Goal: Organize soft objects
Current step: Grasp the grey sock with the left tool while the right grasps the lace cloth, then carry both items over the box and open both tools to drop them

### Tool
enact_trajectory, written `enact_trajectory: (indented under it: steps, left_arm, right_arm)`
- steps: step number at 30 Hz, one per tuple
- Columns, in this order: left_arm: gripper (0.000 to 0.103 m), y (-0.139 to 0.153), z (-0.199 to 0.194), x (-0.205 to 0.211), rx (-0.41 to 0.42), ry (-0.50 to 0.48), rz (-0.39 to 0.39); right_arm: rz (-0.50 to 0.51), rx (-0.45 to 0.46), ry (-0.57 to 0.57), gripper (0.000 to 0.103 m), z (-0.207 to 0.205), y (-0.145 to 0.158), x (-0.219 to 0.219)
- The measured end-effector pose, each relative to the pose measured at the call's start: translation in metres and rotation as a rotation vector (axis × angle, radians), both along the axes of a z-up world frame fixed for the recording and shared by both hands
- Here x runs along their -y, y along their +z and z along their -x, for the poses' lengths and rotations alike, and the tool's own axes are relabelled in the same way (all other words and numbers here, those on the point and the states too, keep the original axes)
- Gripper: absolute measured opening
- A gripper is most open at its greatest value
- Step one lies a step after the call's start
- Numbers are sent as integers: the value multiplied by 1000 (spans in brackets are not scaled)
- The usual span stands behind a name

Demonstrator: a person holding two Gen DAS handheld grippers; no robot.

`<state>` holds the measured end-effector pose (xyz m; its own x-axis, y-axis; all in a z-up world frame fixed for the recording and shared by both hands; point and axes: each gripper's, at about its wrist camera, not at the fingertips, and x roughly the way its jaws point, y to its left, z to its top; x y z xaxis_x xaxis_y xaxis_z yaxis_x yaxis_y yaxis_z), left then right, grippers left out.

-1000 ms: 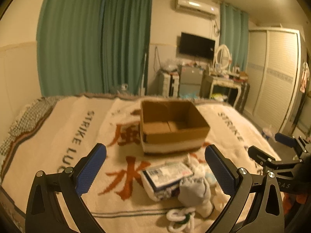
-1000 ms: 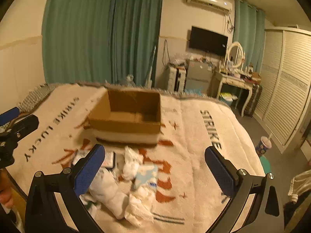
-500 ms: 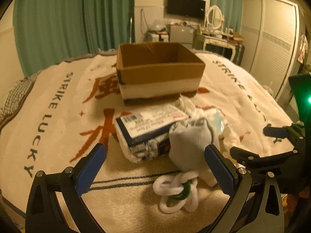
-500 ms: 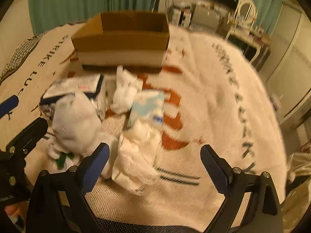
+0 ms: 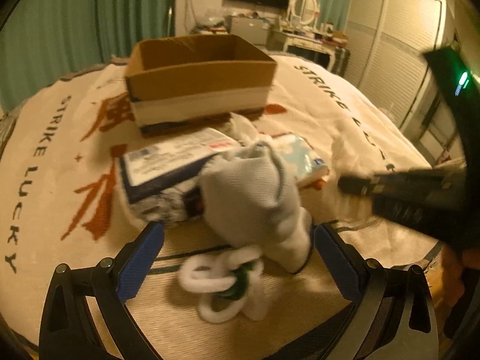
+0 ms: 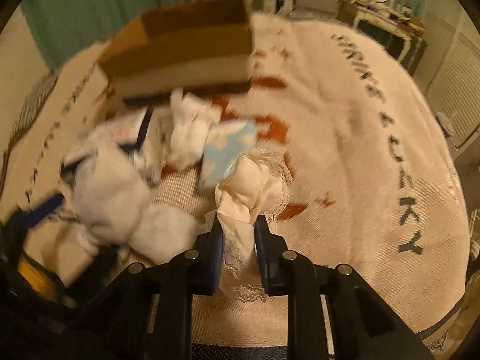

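Note:
A pile of soft things lies on the bed blanket in front of an open cardboard box [image 5: 198, 78] [image 6: 183, 51]. My left gripper [image 5: 237, 240] is open, its blue pads [image 5: 141, 258] on either side of a grey sock [image 5: 255, 198] and above a white and green knotted rope [image 5: 222, 282]. A wrapped white pack [image 5: 168, 174] and a light blue tissue pack [image 6: 228, 153] lie behind. My right gripper [image 6: 238, 228] is shut on a cream lace cloth [image 6: 252, 192]. The right gripper also shows at the right of the left wrist view [image 5: 360, 184].
The patterned cream blanket [image 6: 360, 150] covers the bed. A crumpled white cloth [image 6: 189, 132] lies by the box. Green curtains [image 5: 75, 15], a dresser with a mirror [image 5: 306, 30] and a wardrobe [image 5: 396, 45] stand beyond the bed.
Both grippers have moved down and forward to the pile. My right gripper has shut on the lace cloth. My left gripper stays open, now around the grey sock.

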<state>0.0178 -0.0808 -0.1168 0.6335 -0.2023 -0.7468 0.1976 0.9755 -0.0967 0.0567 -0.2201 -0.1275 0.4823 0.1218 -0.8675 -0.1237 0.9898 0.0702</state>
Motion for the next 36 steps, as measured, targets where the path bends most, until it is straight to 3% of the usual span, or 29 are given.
enact_trajectory:
  steps: [5, 8, 12, 18, 27, 36]
  left_arm:
    - [94, -3, -17, 17, -3, 19, -4]
    - [71, -7, -20, 24, 4, 23, -53]
    - [61, -5, -16, 18, -1, 30, -52]
    - [61, 14, 3, 9, 23, 63, -19]
    - [61, 92, 28, -11, 200, 97, 1]
    - [61, 176, 8, -40, 378, 136, -6]
  right_arm:
    - [-27, 26, -31, 19, 0, 7, 13]
    - [-28, 40, -18, 19, 1, 7, 12]
    - [-42, 54, -16, 19, -5, 10, 15]
    - [-69, 109, -1, 19, 8, 28, 16]
    - [-94, 205, 47, 19, 31, 71, 9]
    - [-108, 379, 198, 19, 19, 176, -13]
